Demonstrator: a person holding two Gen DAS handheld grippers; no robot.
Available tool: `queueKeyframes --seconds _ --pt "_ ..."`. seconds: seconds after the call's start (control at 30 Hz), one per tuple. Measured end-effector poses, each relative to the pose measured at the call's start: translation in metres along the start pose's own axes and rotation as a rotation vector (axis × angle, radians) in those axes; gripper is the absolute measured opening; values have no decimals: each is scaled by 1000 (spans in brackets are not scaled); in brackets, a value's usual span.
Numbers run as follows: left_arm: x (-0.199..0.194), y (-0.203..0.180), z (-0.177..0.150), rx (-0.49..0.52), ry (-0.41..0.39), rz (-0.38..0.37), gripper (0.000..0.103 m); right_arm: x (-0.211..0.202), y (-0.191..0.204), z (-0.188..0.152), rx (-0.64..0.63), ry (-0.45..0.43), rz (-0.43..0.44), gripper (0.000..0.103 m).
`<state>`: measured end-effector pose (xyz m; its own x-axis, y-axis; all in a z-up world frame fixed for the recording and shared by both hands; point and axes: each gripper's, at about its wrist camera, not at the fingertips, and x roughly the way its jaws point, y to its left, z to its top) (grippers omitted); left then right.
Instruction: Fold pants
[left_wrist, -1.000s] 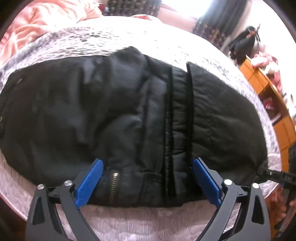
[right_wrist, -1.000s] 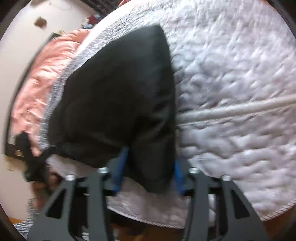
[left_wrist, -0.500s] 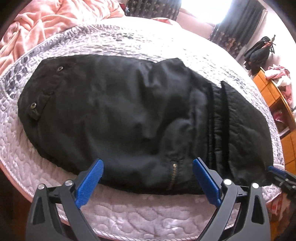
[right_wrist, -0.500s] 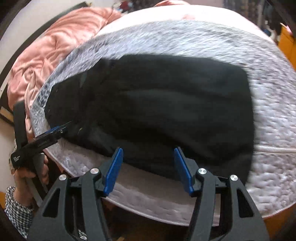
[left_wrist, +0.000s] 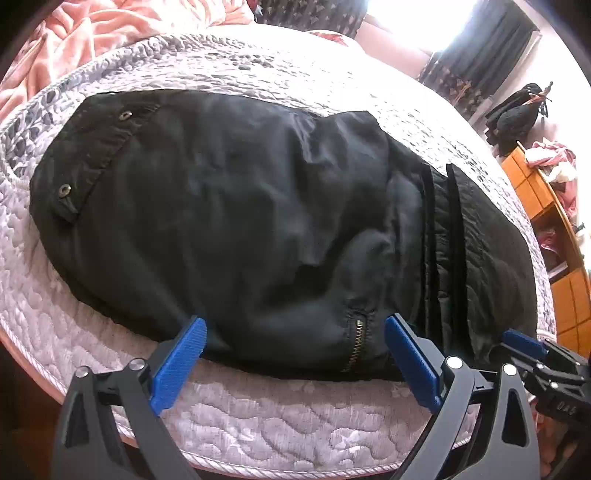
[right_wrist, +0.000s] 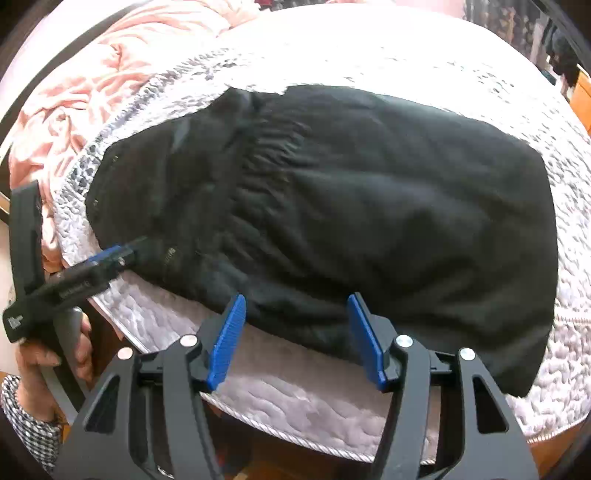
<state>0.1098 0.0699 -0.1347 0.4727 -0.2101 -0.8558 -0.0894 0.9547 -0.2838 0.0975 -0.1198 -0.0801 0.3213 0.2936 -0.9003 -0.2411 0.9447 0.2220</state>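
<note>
Pants (left_wrist: 258, 229), black, lie already folded into a wide bundle across the near part of the quilted bed cover (left_wrist: 280, 417), long axis running left-right, near edge just inside the corded hem of the cover. Waistband with two metal snaps sits at the left end in the left wrist view; zip (left_wrist: 355, 343) is on the near edge; stacked leg layers overlap toward the right end

Left gripper (left_wrist: 293, 354): jaws wide apart, blue pads straddling the near edge around the zip, nothing pinched as far as I can see. Right gripper (right_wrist: 295, 338): jaws about half open, pads over the near edge further along toward the leg end, also holding nothing. Both point steeply down at the cloth

My read: next step is one more fold, or squaring up the bundle. Notes for doing it well:
- pinch all layers at the near edge, not just the top sheet, else the stack shears
- keep the left pads off the zip teeth, grab the plain fabric beside it
- close both grippers before lifting and move them together, so the edge stays straight
- fabric looks slick and puffy, so expect slip; bite deep
- watch the overlapped leg layers at the right end, they look likeliest to splay

Pink blanket (right_wrist: 110, 85) beyond the bundle is well clear
</note>
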Motion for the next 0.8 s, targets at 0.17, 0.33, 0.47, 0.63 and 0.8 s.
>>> queueKeyframes --seconds 0.17,0.33,0.47,0.63,0.8 --pt "15 4 -5 14 22 16 97 31 8 7 -20 55 -49 61" --pt "11 -2 -8 41 19 22 97 22 1 8 -2 46 -8 61" --pt "-17 20 0 -22 -47 -30 96 -8 -9 5 33 -21 23 66" --pt "-49 108 14 -300 -135 -77 95 -23 -33 2 91 -47 13 68" --pt "-37 192 16 -574 -112 -136 84 -7 -48 -3 120 -15 -2 68"
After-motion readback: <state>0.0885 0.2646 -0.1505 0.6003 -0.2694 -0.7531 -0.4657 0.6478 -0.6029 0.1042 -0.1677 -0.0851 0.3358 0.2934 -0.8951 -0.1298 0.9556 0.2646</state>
